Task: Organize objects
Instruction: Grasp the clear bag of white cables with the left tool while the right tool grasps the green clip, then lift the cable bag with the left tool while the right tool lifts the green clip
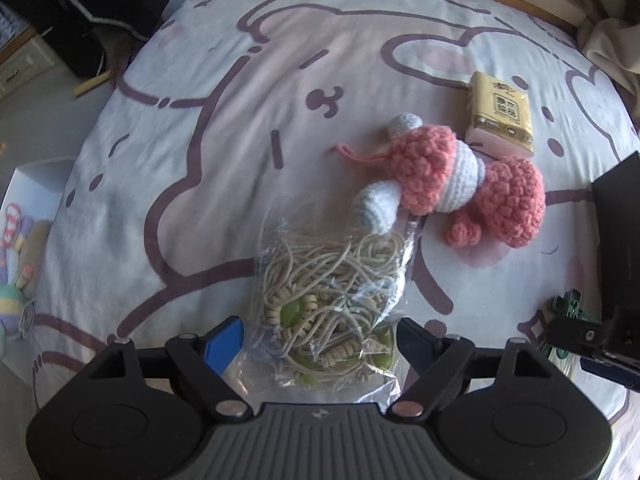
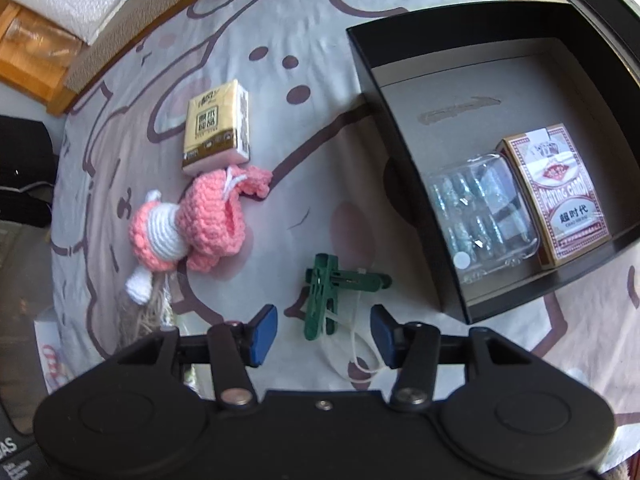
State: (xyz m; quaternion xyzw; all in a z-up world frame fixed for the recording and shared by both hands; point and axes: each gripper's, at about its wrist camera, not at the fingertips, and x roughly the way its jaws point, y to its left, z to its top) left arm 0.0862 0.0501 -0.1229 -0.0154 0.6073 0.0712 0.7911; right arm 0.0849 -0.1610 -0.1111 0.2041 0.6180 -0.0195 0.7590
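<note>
Bedsheet [image 1: 280, 80]: cord bag [image 1: 328, 304] between left tongs [image 1: 318, 342].

Tissue pack [image 2: 216, 128] behind crochet doll [image 2: 188, 224], clips [image 2: 328, 296] between doll and box [image 2: 404, 152], cards [image 2: 560, 196] in box

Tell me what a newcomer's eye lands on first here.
The pink and white crocheted toy lying mid-bedsheet, a yellow tissue pack just beyond it. Next, the black open box on the right, holding a red playing-card pack and a clear plastic case. A clear bag of beige cords sits between the left gripper's open fingers.
</note>
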